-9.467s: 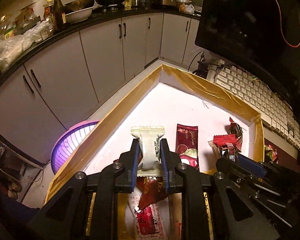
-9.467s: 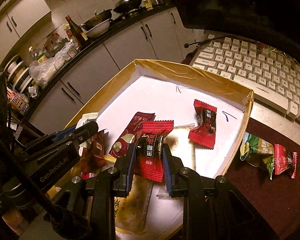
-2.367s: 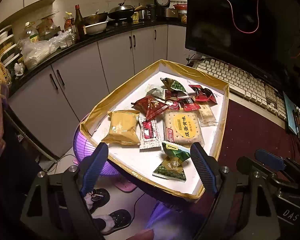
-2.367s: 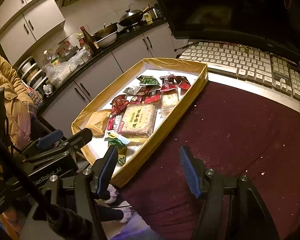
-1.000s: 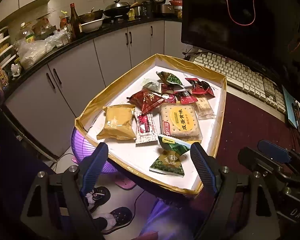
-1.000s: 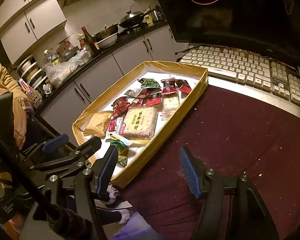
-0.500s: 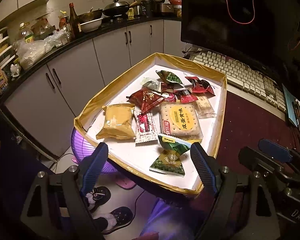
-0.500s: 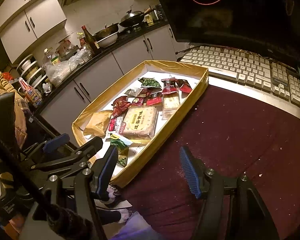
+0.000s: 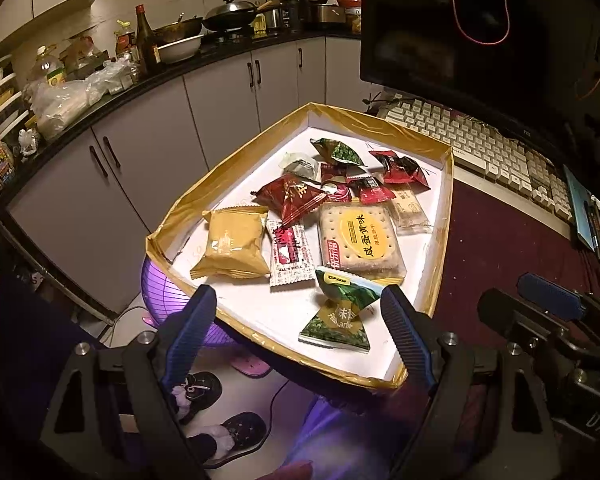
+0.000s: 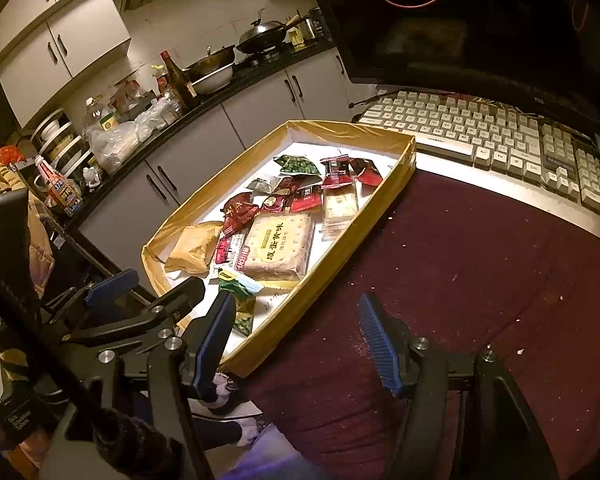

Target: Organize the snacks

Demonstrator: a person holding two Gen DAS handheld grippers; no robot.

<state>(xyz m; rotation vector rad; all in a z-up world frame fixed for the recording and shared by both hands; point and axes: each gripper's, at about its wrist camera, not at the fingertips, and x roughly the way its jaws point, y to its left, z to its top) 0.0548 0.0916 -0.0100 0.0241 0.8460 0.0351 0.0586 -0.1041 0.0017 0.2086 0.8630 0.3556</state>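
Now your left gripper [image 9: 296,338] hangs wide and empty, the tray [image 9: 380,122] of snacks just ahead of its fingers, green packet [image 9: 338,312] nearest. Your right gripper [image 10: 296,338] gapes empty too, tray ahead-left, likely backed off because everything looks gathered.

The tray [image 9: 442,240] sits on the surface [image 10: 480,264], overhanging its near edge, with the keyboard [image 10: 480,132] behind it. Inside, the cracker pack [image 9: 358,238] lies mid-tray, the puffed packet [image 9: 232,242] left of it, the triangular packet [image 9: 340,312] nearest, and smaller wrapped snacks [image 9: 396,168] behind.
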